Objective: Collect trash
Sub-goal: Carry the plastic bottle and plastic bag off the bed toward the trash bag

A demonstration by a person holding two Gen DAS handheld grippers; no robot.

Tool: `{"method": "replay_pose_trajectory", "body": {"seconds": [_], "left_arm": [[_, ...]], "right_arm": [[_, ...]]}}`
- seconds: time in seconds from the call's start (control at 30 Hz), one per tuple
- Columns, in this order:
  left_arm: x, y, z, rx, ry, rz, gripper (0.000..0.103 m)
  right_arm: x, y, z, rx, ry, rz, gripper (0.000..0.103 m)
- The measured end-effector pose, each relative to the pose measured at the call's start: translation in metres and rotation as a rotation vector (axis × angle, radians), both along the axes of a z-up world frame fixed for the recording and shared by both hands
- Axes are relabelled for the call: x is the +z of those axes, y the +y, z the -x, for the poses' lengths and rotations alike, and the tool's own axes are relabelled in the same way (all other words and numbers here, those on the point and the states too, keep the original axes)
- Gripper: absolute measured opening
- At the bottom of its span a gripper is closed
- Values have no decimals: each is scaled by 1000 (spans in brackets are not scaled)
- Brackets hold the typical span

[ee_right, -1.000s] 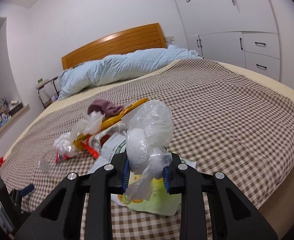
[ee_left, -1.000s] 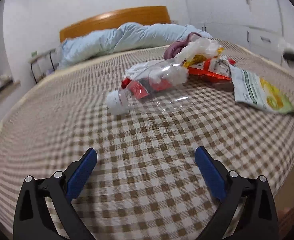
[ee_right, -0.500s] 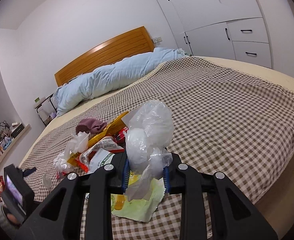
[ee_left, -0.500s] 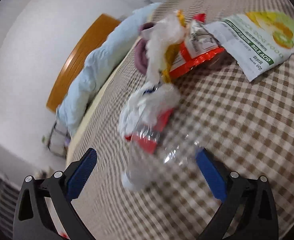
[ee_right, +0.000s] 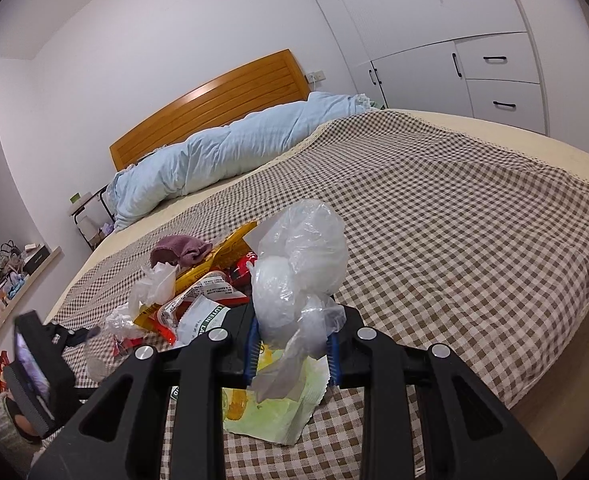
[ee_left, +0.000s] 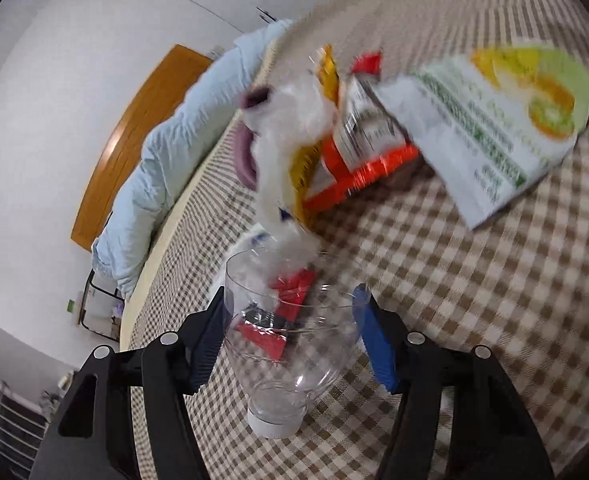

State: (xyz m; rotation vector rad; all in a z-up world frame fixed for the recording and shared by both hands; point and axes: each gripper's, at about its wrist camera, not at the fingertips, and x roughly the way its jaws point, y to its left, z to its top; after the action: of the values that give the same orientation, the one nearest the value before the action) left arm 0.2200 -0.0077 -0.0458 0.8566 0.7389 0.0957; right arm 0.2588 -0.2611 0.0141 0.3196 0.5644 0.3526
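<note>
A clear plastic bottle (ee_left: pixel 294 364) with a red label and white cap lies on the checked bedspread (ee_left: pixel 474 320), cap toward the camera. My left gripper (ee_left: pixel 290 336) straddles its body; the jaws are closing and both blue pads touch the bottle's sides. Beyond it lies a trash pile: crumpled white plastic (ee_left: pixel 294 120), a red-orange wrapper (ee_left: pixel 362 160) and a green-and-white snack pouch (ee_left: pixel 494 120). My right gripper (ee_right: pixel 292 344) is shut on a crumpled clear plastic bag (ee_right: pixel 298 272), held above the pouch (ee_right: pixel 270 408). The right wrist view shows the left gripper (ee_right: pixel 74 334) at the bottle (ee_right: pixel 102 356).
A purple cloth (ee_right: pixel 178 250) and a yellow wrapper (ee_right: pixel 214 256) lie in the pile. A rolled light-blue duvet (ee_right: pixel 234 148) rests against the wooden headboard (ee_right: pixel 214 100). White wardrobes (ee_right: pixel 474 60) stand at the right; a bedside rack (ee_right: pixel 90 216) and a cluttered sill (ee_right: pixel 14 276) at the left.
My left gripper rolled and moved in over the bottle, and its jaws narrowed from wide apart onto the bottle's sides. The right gripper drifted a little, still clamping the bag.
</note>
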Motion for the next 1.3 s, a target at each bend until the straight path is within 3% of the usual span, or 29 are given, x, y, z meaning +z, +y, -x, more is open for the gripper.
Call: {"method": "replay_pose_trajectory", "body": {"seconds": [0.2,0.53,0.93,1.3], "left_arm": [[23,-6,27,17,-84,115,60],[51,-15,54,25,-183,178,60],[77,-21,69,68,-213,375,60],[98,-44,101,59,-259,538,60]], "right_arm": [[0,0,1,4,2,-1,27],[0,-6,6,13,-1,-4,27],[1,-23,17,17,-6,-3,27],[1,-29,39,63,-40,74,27]]}}
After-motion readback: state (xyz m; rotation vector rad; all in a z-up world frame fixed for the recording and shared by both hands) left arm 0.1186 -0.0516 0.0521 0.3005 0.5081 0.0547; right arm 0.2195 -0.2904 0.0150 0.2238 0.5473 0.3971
